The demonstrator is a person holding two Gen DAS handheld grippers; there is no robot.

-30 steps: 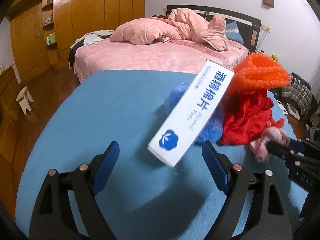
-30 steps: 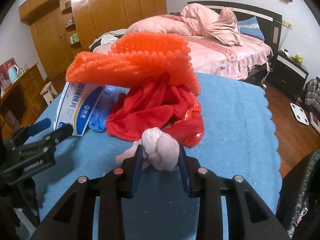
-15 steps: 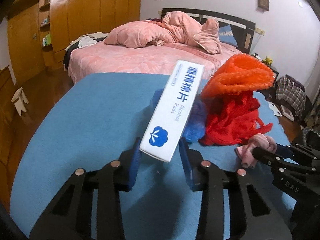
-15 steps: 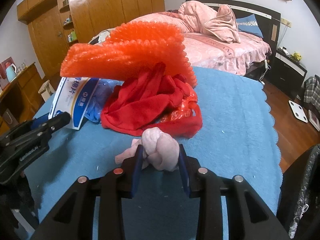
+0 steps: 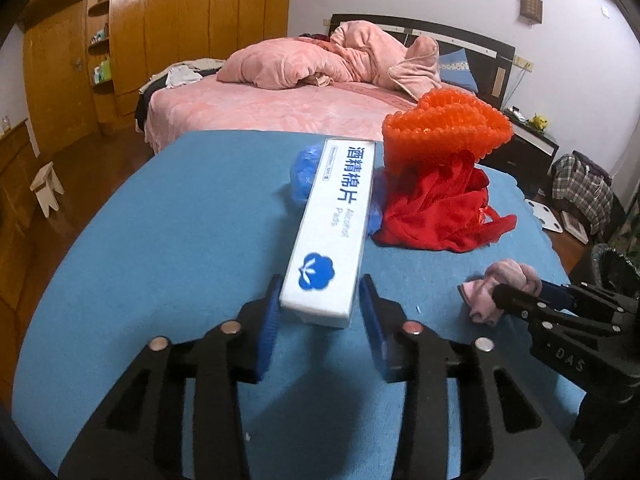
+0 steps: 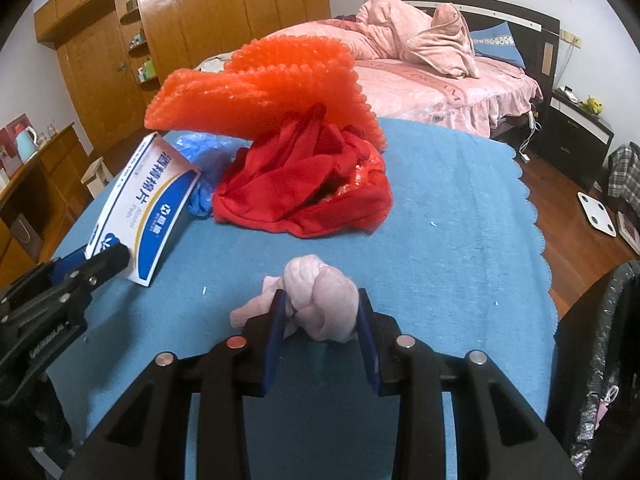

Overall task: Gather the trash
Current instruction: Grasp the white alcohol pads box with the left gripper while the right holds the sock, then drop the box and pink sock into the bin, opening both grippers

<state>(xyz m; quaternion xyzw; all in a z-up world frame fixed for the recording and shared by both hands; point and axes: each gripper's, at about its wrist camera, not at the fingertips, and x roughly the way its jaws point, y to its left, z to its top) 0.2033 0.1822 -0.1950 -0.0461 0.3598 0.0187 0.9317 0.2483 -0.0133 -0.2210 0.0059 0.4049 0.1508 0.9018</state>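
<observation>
moved: white box no longer falls free, left claw has just closed then eased, pads now hugging its near end | right claw clamps pink wad | pile: red cloth on blue worktop

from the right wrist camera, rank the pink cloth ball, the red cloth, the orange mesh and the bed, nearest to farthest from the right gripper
1. Pink cloth ball, between the right gripper pads.
2. Red cloth, just ahead.
3. Orange mesh, atop it, behind.
4. Bed, far back.
</observation>
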